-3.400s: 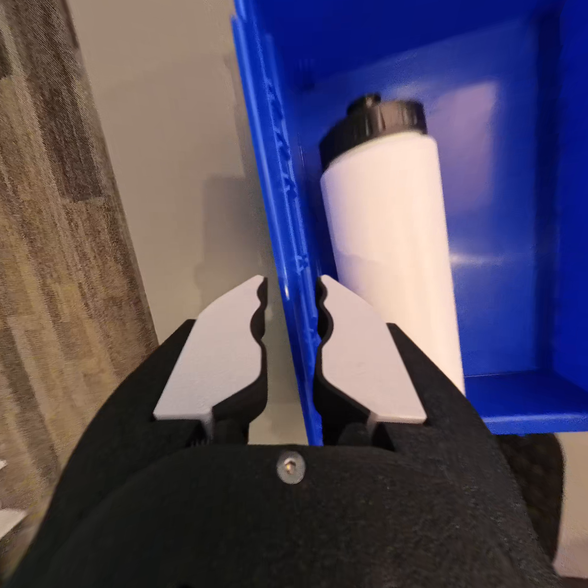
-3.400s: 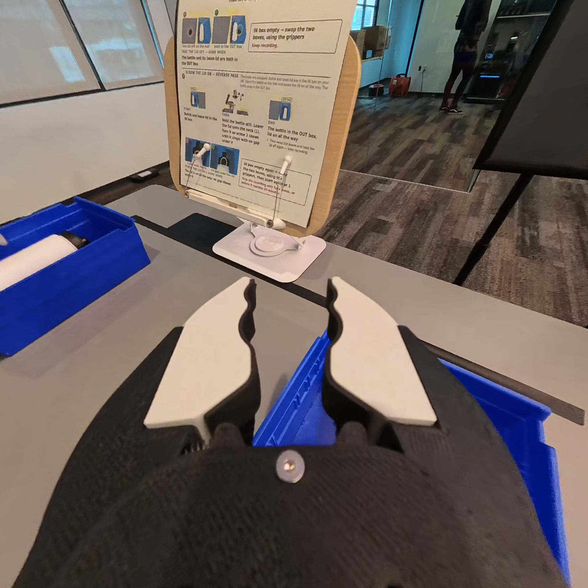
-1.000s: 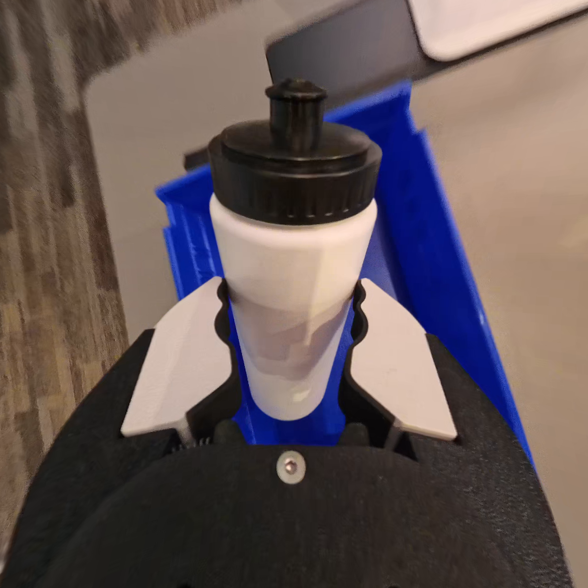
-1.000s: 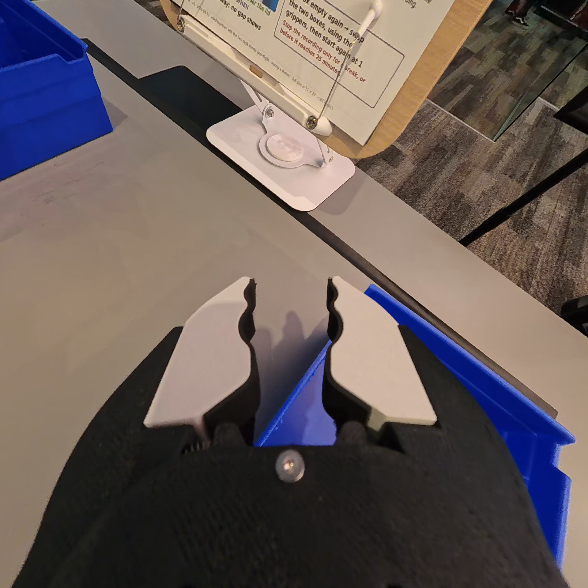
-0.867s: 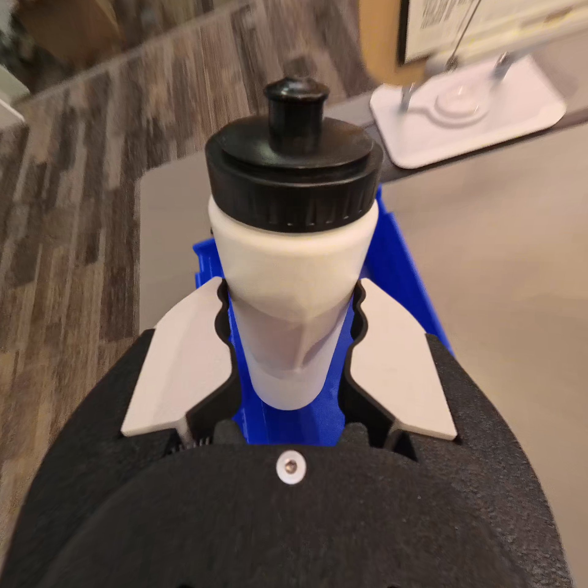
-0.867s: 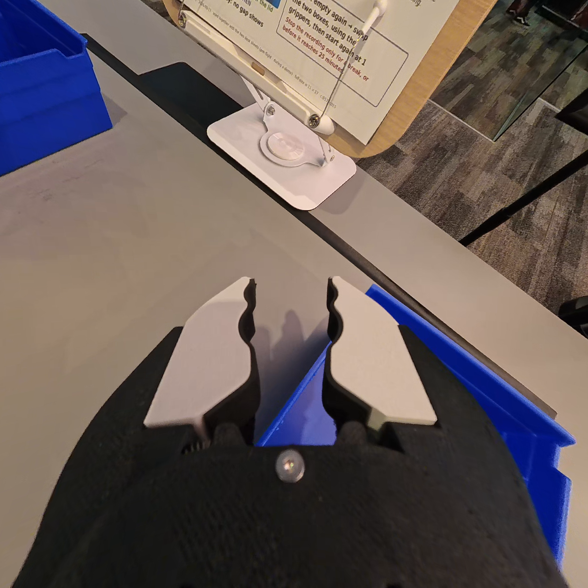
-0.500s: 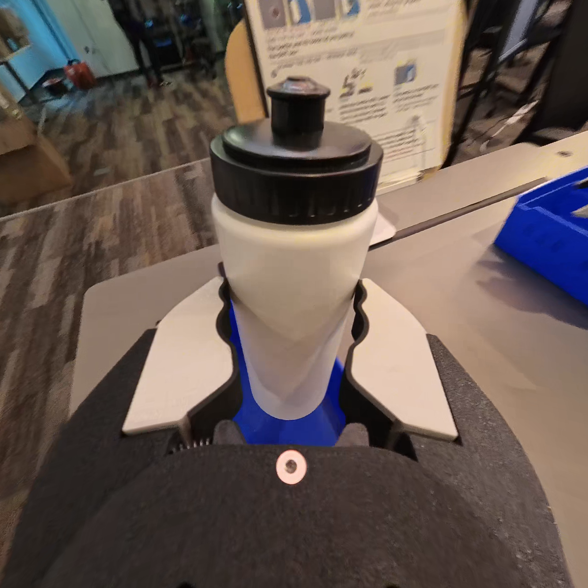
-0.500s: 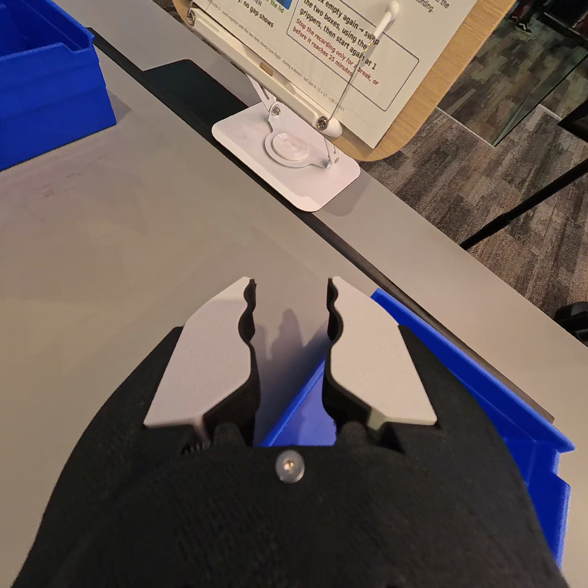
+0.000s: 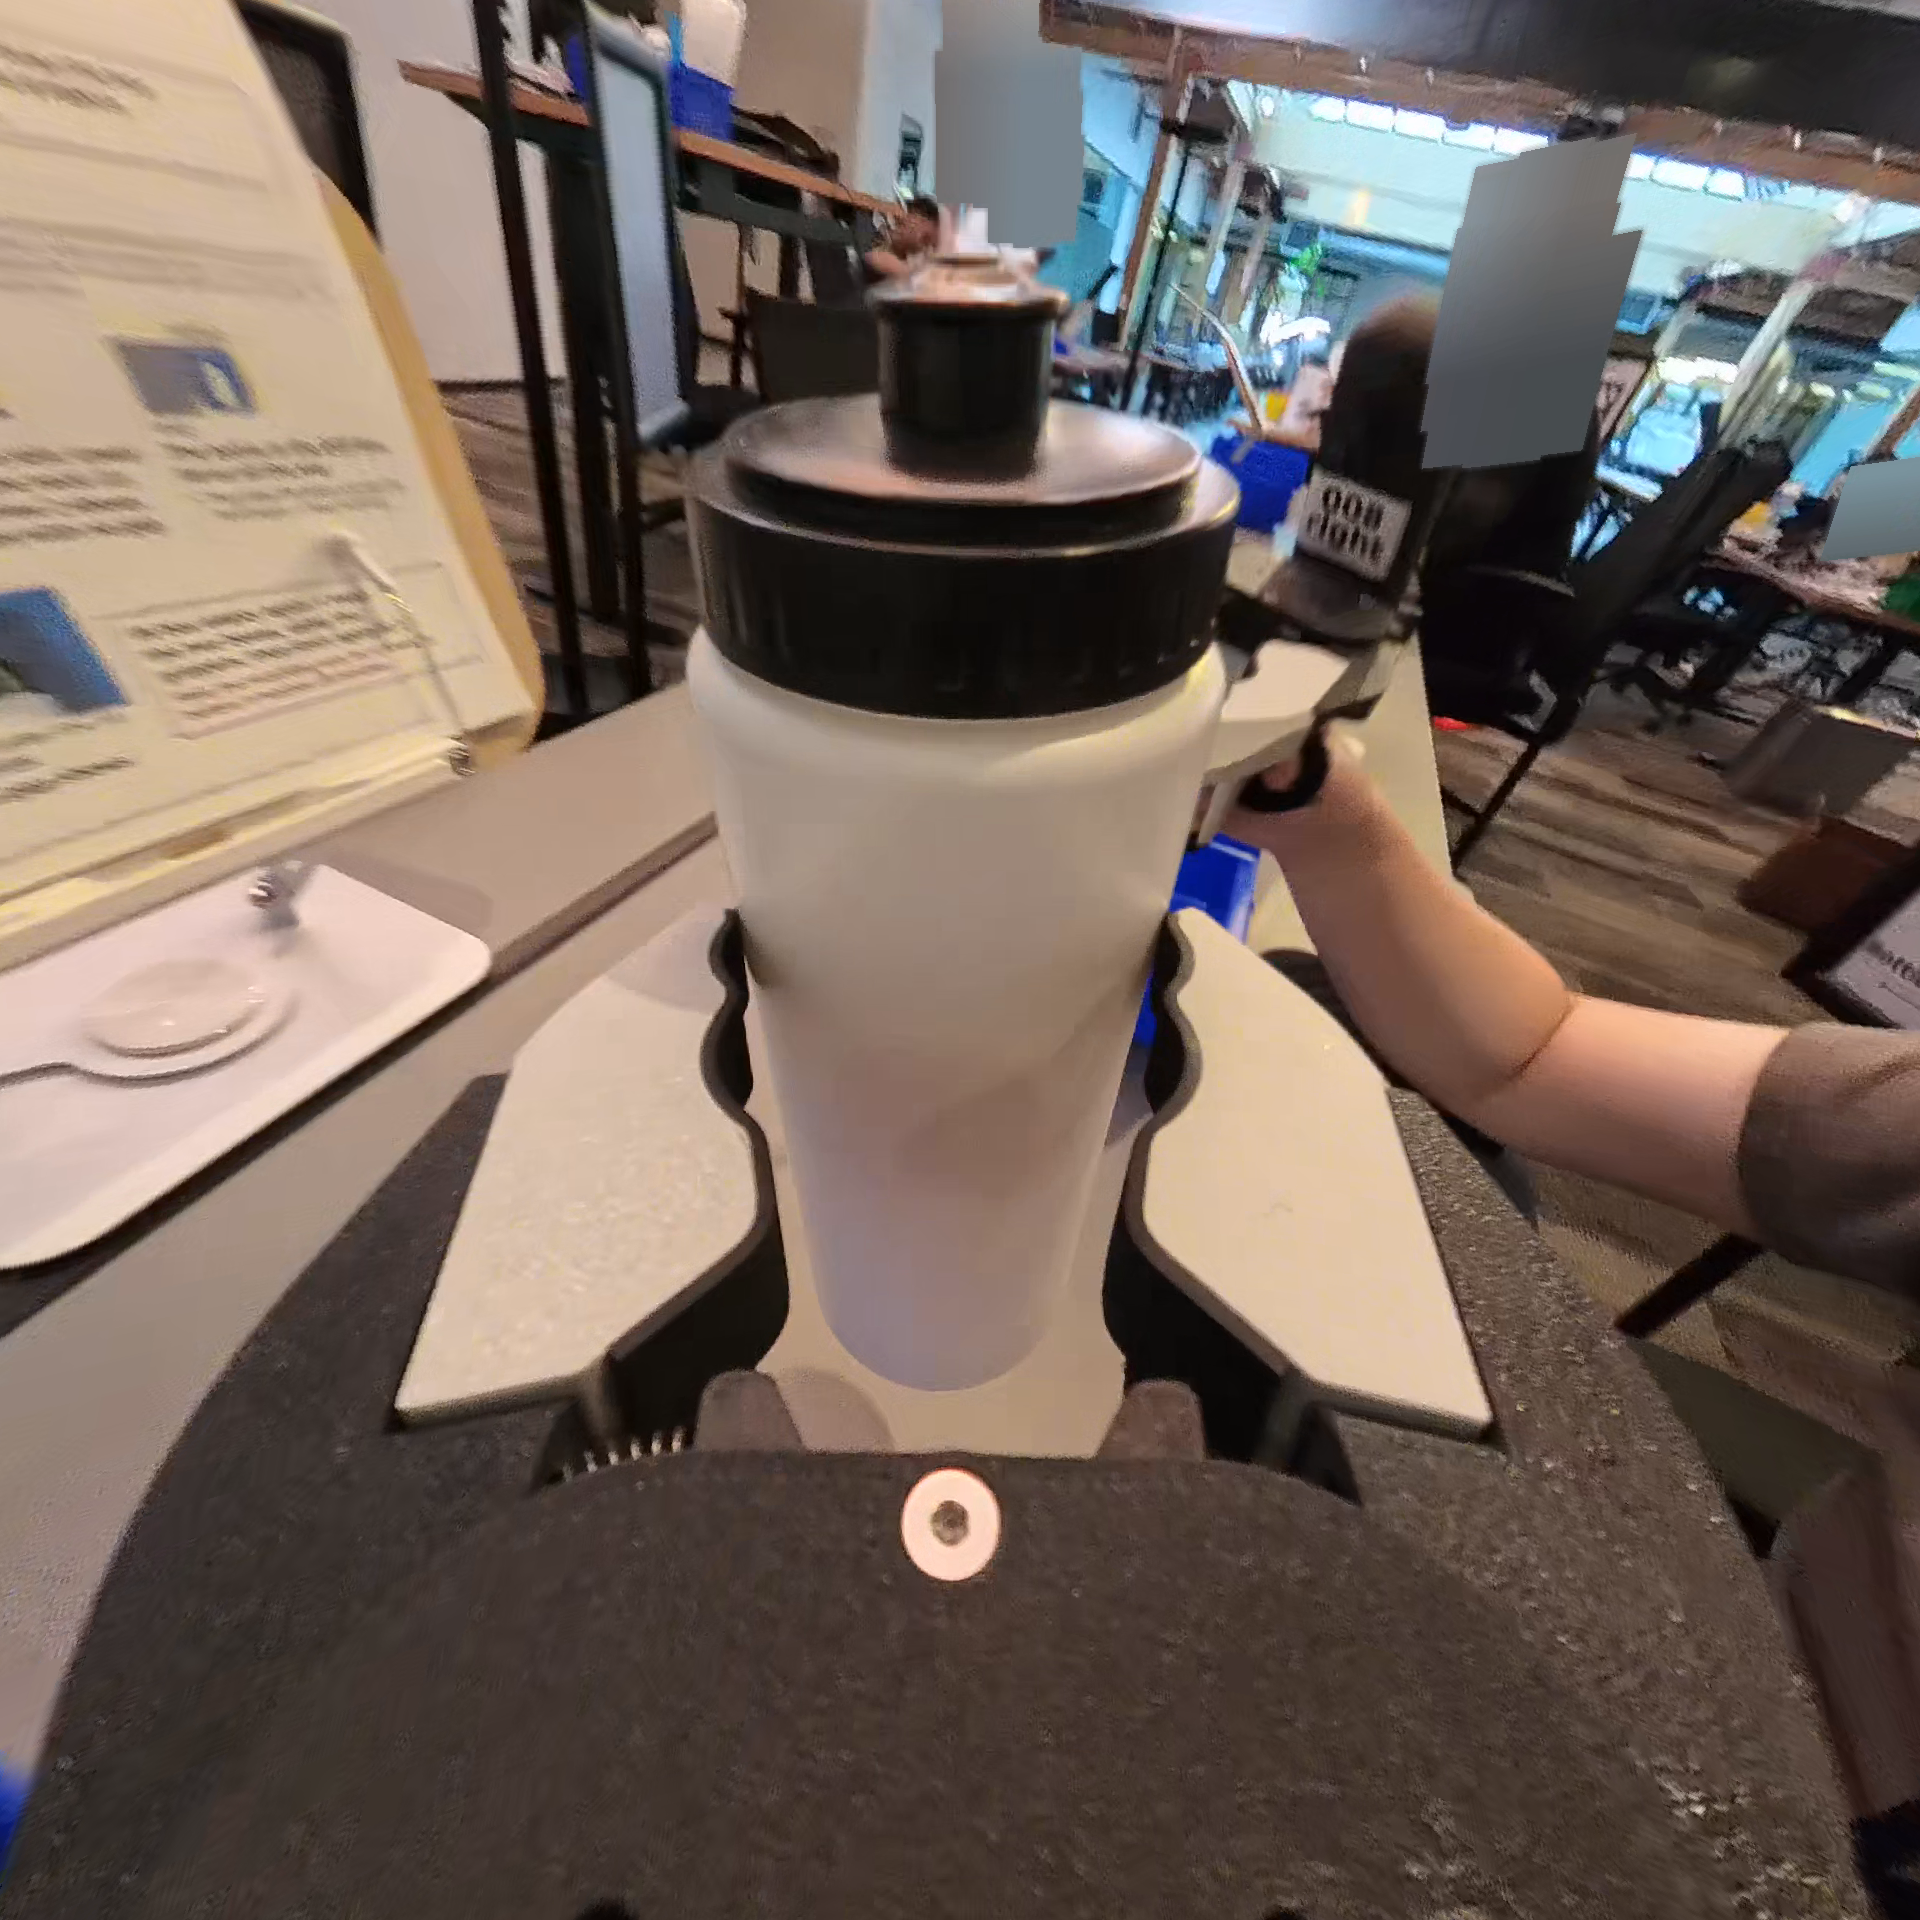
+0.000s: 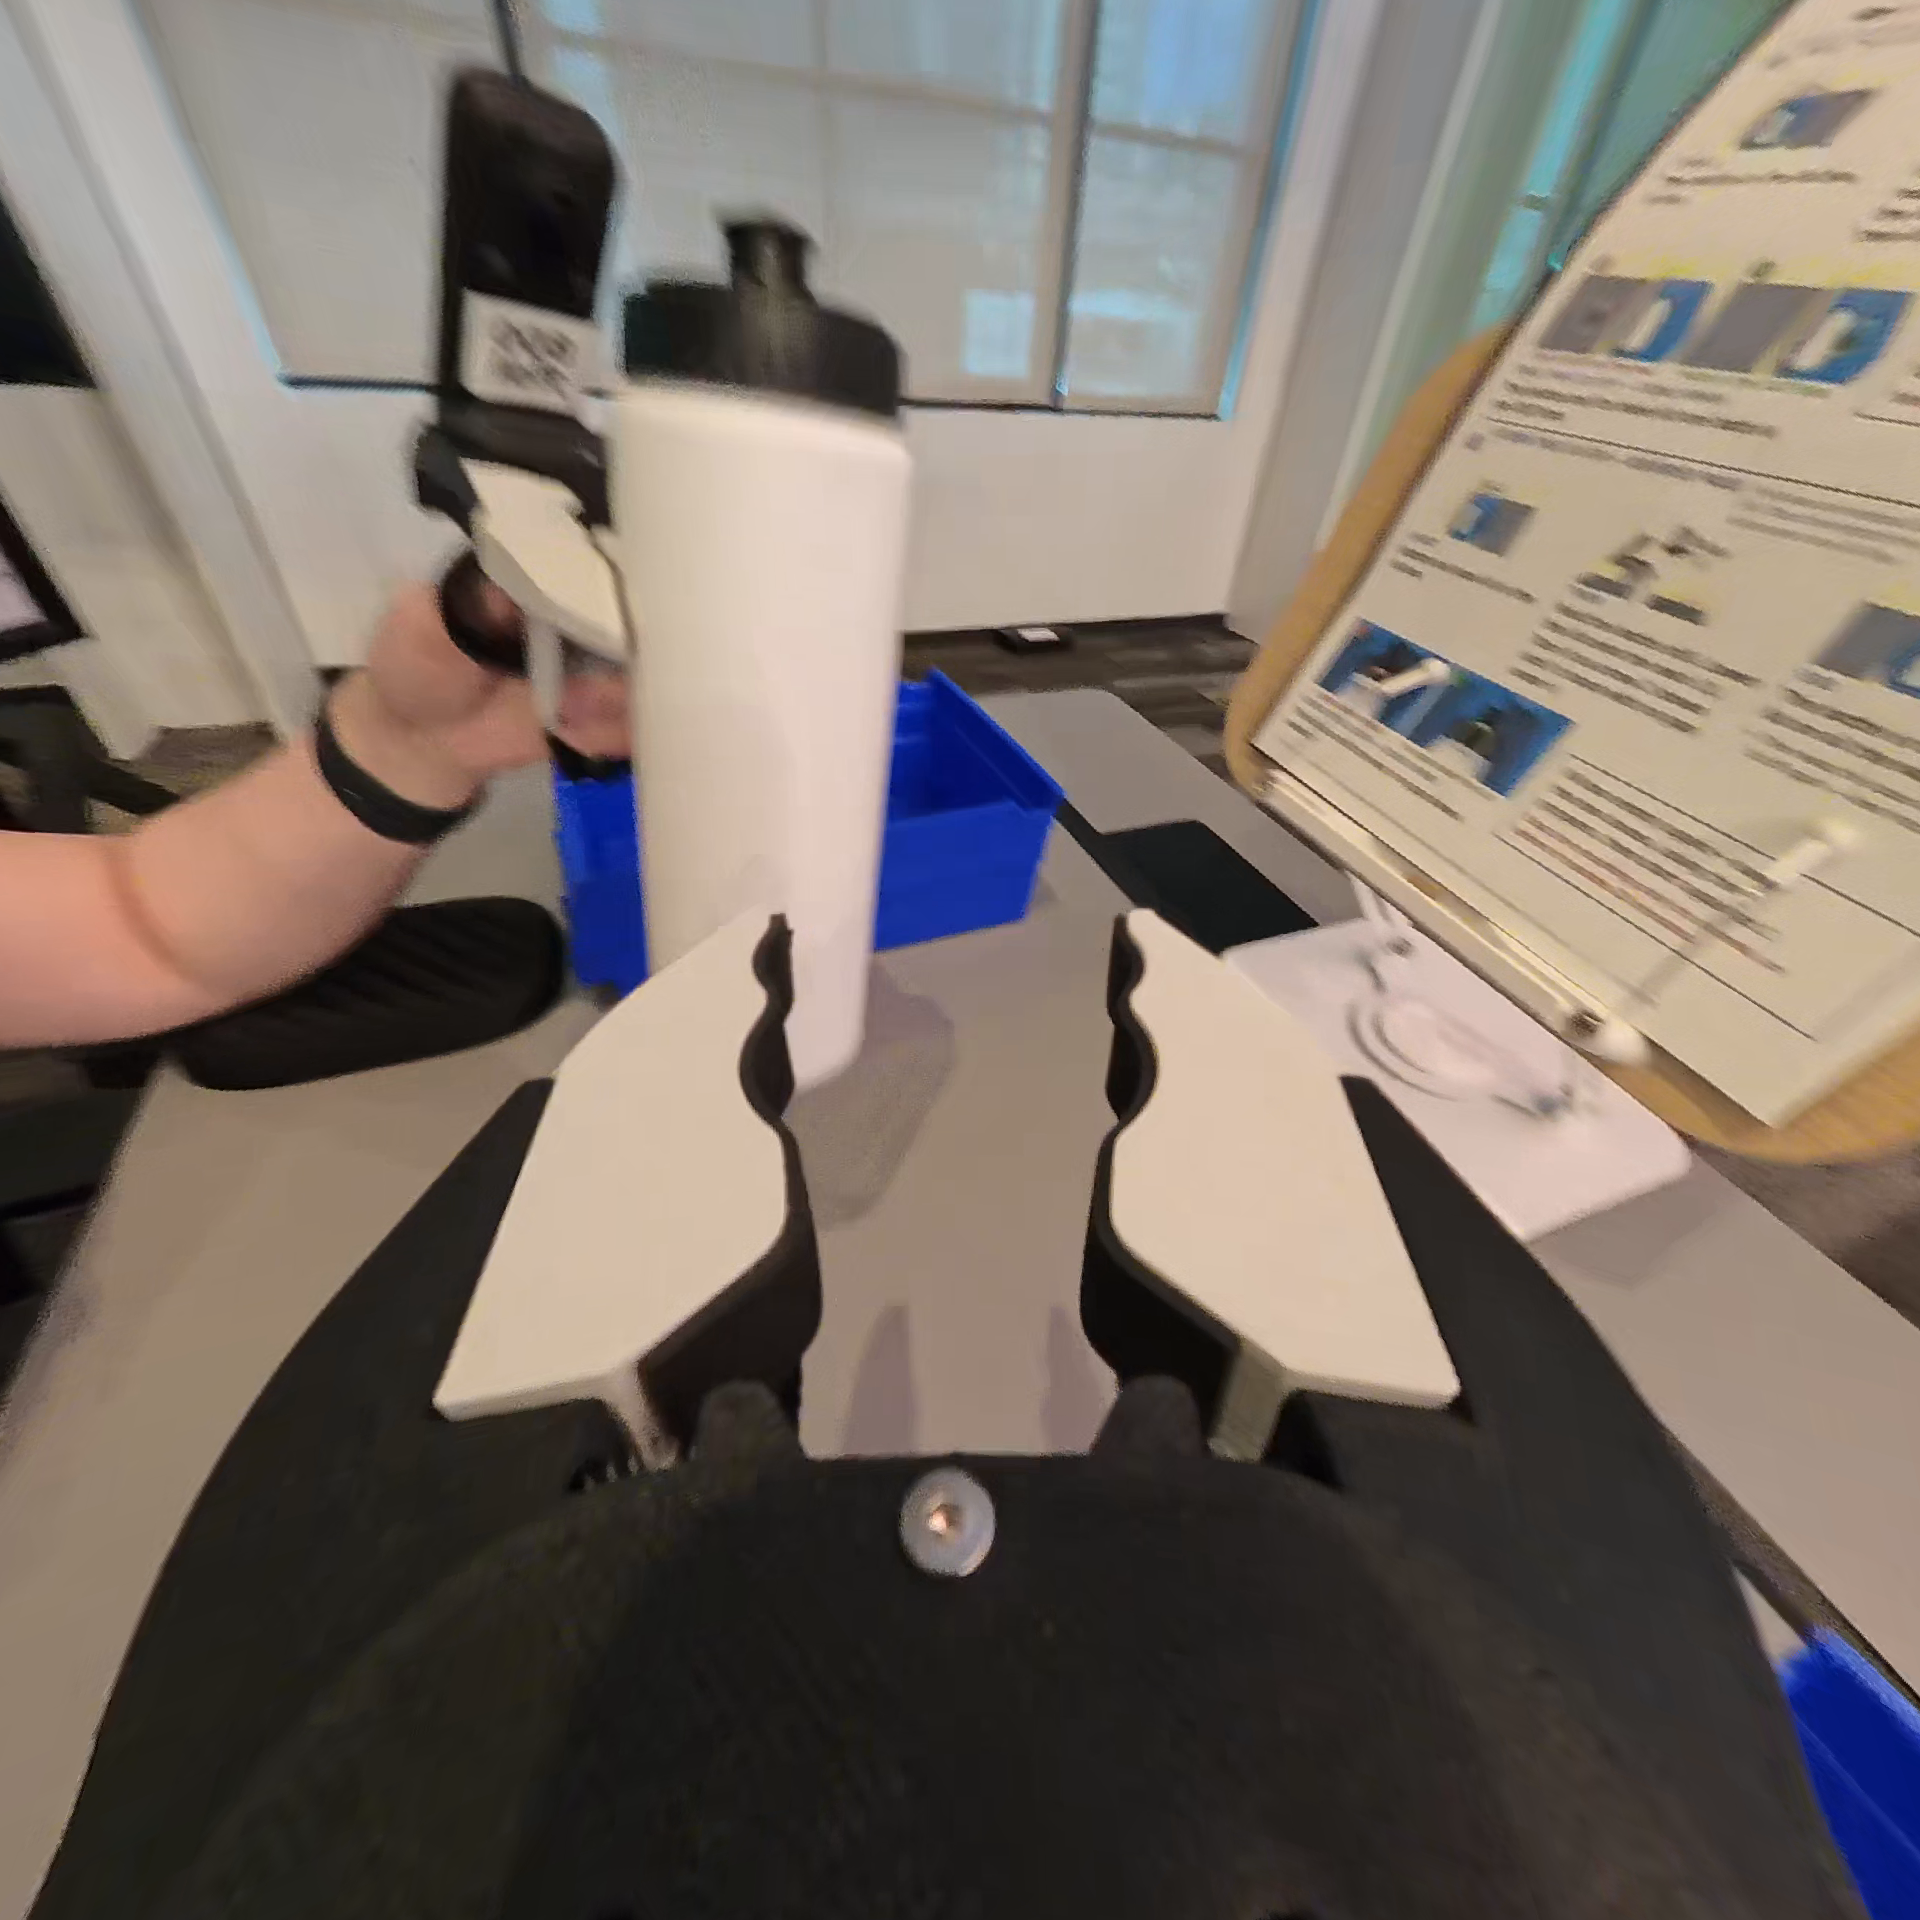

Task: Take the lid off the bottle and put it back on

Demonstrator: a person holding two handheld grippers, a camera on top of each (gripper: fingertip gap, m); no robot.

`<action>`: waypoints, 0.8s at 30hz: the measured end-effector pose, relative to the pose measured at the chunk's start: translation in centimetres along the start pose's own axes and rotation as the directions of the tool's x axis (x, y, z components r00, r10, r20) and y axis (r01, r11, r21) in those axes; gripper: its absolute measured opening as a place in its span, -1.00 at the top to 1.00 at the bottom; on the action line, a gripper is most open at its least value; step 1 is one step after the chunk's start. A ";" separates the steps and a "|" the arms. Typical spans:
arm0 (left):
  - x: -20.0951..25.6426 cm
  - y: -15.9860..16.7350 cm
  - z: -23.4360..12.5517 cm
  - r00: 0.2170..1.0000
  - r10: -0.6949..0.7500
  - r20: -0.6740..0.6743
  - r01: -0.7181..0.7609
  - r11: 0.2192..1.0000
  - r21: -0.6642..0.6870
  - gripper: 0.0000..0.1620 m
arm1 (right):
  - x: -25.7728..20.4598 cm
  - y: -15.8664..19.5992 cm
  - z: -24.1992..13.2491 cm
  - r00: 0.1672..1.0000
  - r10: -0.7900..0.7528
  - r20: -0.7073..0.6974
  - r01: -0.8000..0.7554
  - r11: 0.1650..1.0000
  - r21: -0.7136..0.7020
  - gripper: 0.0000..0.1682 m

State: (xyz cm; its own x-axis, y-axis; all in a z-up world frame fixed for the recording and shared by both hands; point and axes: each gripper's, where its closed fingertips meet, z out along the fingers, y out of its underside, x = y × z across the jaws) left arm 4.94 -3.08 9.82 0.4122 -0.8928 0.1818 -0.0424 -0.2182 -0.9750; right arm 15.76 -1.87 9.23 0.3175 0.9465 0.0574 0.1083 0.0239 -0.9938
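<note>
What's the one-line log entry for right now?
left tongs: shut on bottle, upright | lid: on | right tongs: open, empty, facing bottle | bottle base: near table, contact unclear

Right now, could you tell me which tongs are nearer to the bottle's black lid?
Left. The left tongs grip the white bottle just below the lid; the right tongs are open, apart from it.
</note>
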 end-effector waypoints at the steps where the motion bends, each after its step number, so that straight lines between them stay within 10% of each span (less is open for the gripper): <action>1: 0.4 1.0 1.1 1.000 0.010 -0.009 -0.010 1.000 -0.023 0.07 | -0.6 -0.2 0.2 1.000 0.010 0.027 -0.010 1.000 0.011 0.27; 24: 1.3 10.8 8.9 0.992 0.111 -0.054 -0.114 0.992 -0.058 -0.06 | -2.2 7.3 5.4 0.998 -0.013 0.066 0.030 0.965 -0.259 0.02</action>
State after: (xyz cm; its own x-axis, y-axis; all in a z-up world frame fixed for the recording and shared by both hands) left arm 13.09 -3.14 -1.57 0.3552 -0.9315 0.0788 -0.1420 -0.1370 -0.9803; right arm 10.82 -2.01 1.35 0.2533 0.9653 0.0643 0.3584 -0.0319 -0.9330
